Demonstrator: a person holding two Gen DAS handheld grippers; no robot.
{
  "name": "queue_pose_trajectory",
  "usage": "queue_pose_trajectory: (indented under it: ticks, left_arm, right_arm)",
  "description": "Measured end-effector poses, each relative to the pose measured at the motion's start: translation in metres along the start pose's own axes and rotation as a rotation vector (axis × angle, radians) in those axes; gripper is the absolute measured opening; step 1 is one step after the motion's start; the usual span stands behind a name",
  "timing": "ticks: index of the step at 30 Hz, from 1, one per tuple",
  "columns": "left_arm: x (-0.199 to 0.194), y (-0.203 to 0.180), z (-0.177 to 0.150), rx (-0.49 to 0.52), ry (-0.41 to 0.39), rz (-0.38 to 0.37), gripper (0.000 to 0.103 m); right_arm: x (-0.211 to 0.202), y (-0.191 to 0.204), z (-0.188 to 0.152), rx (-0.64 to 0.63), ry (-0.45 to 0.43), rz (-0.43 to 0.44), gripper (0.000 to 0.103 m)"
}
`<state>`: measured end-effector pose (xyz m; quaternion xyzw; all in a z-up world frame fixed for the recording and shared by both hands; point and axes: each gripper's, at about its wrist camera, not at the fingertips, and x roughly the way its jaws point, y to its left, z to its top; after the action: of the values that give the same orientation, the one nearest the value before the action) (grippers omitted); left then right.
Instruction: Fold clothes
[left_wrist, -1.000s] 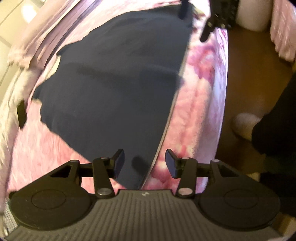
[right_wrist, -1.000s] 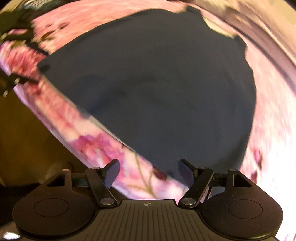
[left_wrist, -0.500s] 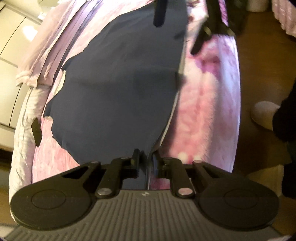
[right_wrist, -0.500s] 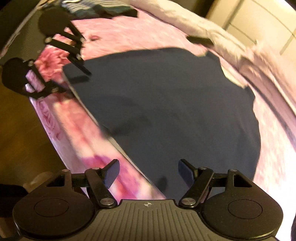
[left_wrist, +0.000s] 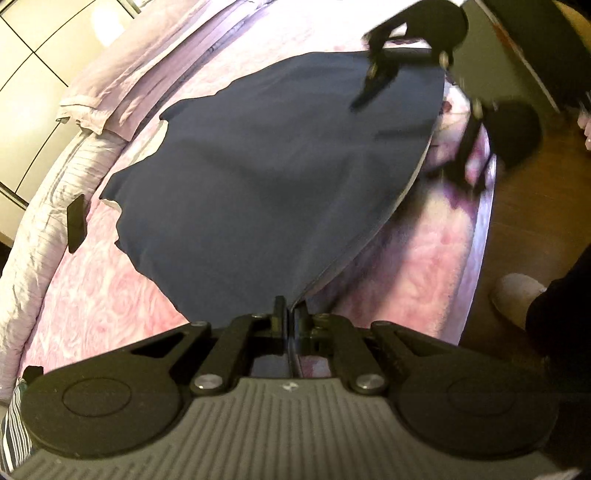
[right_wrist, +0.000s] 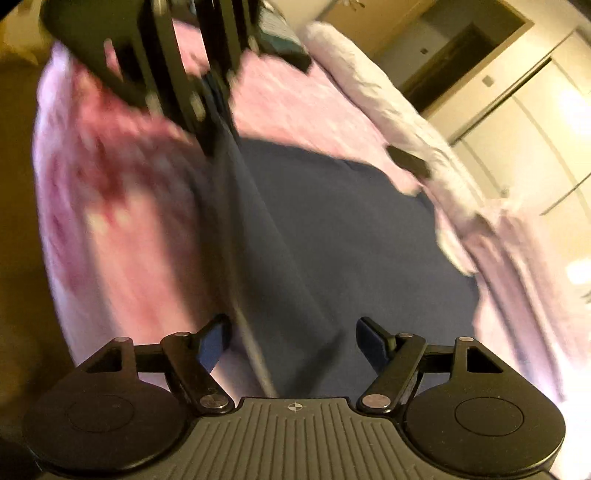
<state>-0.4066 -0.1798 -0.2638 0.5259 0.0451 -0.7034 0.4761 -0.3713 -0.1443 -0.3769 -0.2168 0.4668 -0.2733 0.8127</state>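
Left wrist view: my left gripper (left_wrist: 289, 318) is closed, its two fingers pinched together on the near corner of the navy garment (left_wrist: 280, 177). The cloth rises from the bedspread into the pinch, forming a taut fold line that runs away along the garment's right edge. The rest of the garment lies spread flat on the pink floral bedspread (left_wrist: 96, 295), with its ragged far-left edge near a small black object (left_wrist: 76, 222) resting on the cover. A pale lilac quilt (left_wrist: 55, 206) is bunched along the far side of the bed. At the far end of the garment I see my right gripper (left_wrist: 417, 110), blurred, one finger over the dark cloth and the other over the pink cover beside the hem. Wooden floor (left_wrist: 528, 229) borders the bed on the right, where a light slipper (left_wrist: 517, 297) is visible.

Right wrist view: my right gripper (right_wrist: 293, 341) stands wide open, the fingers well apart and holding nothing. The edge of the navy garment (right_wrist: 332, 236) passes between them, the left finger over the pink floral bedspread (right_wrist: 122, 229) and the right finger over the dark cloth. I cannot tell whether the fingertips touch the fabric. The left gripper (right_wrist: 207, 122) appears at the far end, blurred, with the cloth drawn up to it. The lilac quilt (right_wrist: 399, 118) lies along the far side.
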Motion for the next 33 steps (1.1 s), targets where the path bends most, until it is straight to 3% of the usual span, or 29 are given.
queue_pose_trajectory:
  ticks: [4, 8, 10, 11, 16, 18, 21, 26, 33]
  left_arm:
    - [0.003, -0.003, 0.001, 0.009, 0.008, 0.000, 0.003]
    - [0.012, -0.013, -0.001, 0.058, 0.047, 0.016, 0.007]
    - [0.017, -0.018, -0.002, 0.088, 0.068, 0.027, 0.013]
    - [0.019, -0.019, -0.003, 0.101, 0.078, 0.031, 0.016]
    - [0.029, -0.027, -0.006, 0.163, 0.128, 0.048, 0.017]
    - [0.033, -0.030, -0.008, 0.188, 0.147, 0.055, 0.002]
    - [0.033, -0.029, -0.007, 0.195, 0.167, 0.063, 0.002]
    - [-0.008, -0.006, 0.000, 0.151, 0.159, 0.029, 0.000]
    - [-0.064, 0.007, 0.021, 0.110, 0.184, -0.019, 0.000]
  right_arm:
    - [-0.003, -0.034, -0.047, 0.009, 0.104, -0.069, 0.073]
    - [-0.003, -0.062, -0.081, -0.028, 0.177, -0.079, 0.073]
    - [-0.001, -0.073, -0.092, -0.058, 0.213, -0.074, 0.063]
    - [0.000, -0.079, -0.097, -0.073, 0.231, -0.071, 0.053]
    - [0.000, -0.090, -0.114, -0.130, 0.268, -0.009, 0.026]
    - [0.003, -0.094, -0.118, -0.143, 0.280, 0.022, 0.014]
    - [0.007, -0.114, -0.119, -0.075, 0.315, 0.107, 0.003]
    - [-0.009, -0.150, -0.107, -0.044, 0.309, 0.200, 0.000]
    - [-0.068, -0.159, -0.090, -0.043, 0.313, 0.336, 0.000]
